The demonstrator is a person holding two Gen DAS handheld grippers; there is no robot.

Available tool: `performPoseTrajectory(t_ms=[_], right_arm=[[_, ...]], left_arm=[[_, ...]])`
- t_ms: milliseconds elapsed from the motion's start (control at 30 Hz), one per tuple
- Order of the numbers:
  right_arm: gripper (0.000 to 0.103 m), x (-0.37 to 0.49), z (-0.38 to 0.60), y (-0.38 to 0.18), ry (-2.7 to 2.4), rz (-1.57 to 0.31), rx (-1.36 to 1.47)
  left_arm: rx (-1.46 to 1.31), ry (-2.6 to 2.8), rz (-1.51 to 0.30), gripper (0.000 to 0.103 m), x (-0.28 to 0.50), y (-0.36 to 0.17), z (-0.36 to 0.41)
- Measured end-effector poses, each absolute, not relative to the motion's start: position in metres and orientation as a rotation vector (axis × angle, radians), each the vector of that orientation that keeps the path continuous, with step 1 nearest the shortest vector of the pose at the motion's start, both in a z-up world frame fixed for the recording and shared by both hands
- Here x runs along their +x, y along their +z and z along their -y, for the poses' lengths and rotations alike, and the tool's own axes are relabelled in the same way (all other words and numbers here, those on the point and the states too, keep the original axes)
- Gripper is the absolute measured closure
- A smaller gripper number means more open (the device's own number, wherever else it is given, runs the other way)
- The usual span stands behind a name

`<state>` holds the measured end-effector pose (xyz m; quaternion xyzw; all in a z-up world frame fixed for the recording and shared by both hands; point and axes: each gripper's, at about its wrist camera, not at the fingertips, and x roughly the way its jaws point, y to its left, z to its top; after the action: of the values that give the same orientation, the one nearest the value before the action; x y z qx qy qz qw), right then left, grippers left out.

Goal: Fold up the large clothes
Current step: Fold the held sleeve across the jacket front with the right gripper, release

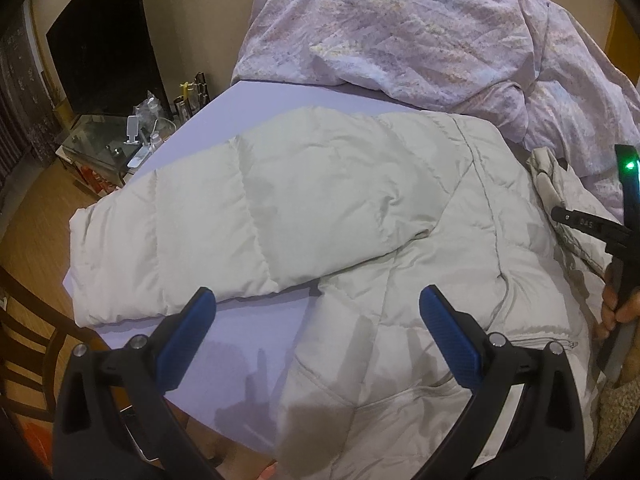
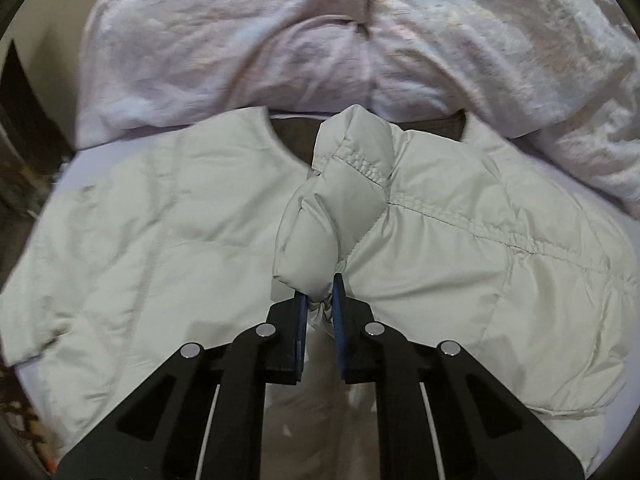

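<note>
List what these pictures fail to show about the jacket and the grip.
- Jacket hem: cut off by the bottom edge, left wrist view.
- Cuff held by the right hand-held gripper: hidden between the pads, right wrist view.
- Left sleeve end: blurred, right wrist view.

The right gripper (image 2: 320,294) has its jaws clamped on the sleeve cuff (image 2: 320,302) of the pale puffer jacket (image 2: 460,248).

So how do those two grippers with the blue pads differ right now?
The left gripper is spread wide open and holds nothing, hovering over the pale grey puffy quilted jacket. The right gripper is pinched shut on a bunched-up sleeve end of that jacket. Both are black with blue pads and point down at the same jacket on the lavender bed sheet.
</note>
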<state>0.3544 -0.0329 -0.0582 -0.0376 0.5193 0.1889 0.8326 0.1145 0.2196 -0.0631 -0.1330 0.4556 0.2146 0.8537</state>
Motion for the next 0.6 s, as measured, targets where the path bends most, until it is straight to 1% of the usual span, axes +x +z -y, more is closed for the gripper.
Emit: performPoseTrajectory(t_ms=[200, 300, 367, 467, 500, 533, 567, 600], right_arm=[[0.09, 0.352, 0.013, -0.07, 0.42, -1.159, -0.106], [0.088, 0.355, 0.013, -0.077, 0.415, -1.177, -0.099], [0.083, 0.356, 0.014, -0.079, 0.419, -1.182, -0.105], [0.078, 0.353, 0.012, -0.079, 0.42, -1.187, -0.102], [0.074, 0.353, 0.012, -0.079, 0.428, -1.191, -0.094], [0.067, 0.352, 0.012, -0.079, 0.434, -1.195, -0.088], [0.065, 0.352, 0.012, -0.079, 0.447, -1.202, -0.078], [0.059, 0.351, 0.012, -0.08, 0.458, -1.208, -0.069]], left_arm=[[-0.313, 0.447, -0.973, 0.002, 0.109, -0.067, -0.228], [-0.328, 0.448, -0.974, 0.002, 0.105, -0.068, -0.233], [-0.334, 0.454, -0.971, 0.002, 0.103, -0.069, -0.236], [-0.339, 0.481, -0.973, 0.002, 0.099, -0.071, -0.24], [-0.339, 0.493, -0.976, 0.002, 0.097, -0.073, -0.242], [-0.341, 0.5, -0.98, 0.002, 0.095, -0.075, -0.245], [-0.351, 0.506, -0.991, 0.002, 0.092, -0.078, -0.249], [-0.362, 0.513, -1.001, 0.002, 0.089, -0.081, -0.254]])
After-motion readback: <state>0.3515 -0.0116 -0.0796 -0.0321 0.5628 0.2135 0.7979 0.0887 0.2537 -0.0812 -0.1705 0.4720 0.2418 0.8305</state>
